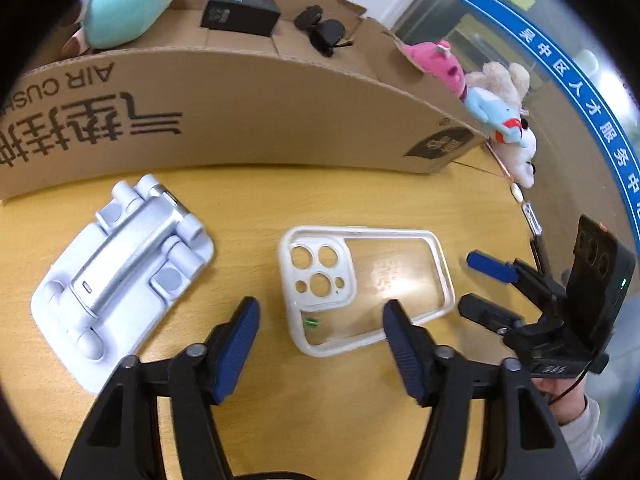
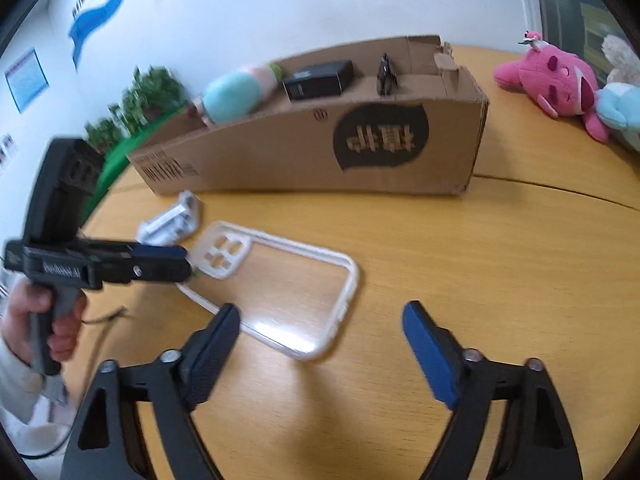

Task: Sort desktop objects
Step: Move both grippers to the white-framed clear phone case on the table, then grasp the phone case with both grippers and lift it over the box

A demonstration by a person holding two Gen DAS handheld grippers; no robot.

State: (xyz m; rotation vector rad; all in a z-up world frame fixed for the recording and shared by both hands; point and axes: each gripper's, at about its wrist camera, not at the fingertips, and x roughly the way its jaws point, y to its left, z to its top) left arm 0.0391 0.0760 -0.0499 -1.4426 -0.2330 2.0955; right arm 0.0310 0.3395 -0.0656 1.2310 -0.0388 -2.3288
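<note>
A clear phone case [image 1: 366, 286] with a white rim lies flat on the wooden table; it also shows in the right wrist view [image 2: 280, 292]. A white folding phone stand [image 1: 124, 276] lies to its left, and shows in the right wrist view [image 2: 172, 220]. My left gripper [image 1: 320, 320] is open and empty, hovering just before the case's near edge. My right gripper [image 2: 320, 324] is open and empty, near the case's other end; it shows in the left wrist view [image 1: 476, 284] at the right.
An open cardboard box [image 1: 240, 120] stands behind, holding a teal plush [image 1: 124, 8], a black box [image 1: 240, 10] and sunglasses [image 1: 324, 28]. Pink, blue and white plush toys [image 2: 560, 84] lie to the right of the box.
</note>
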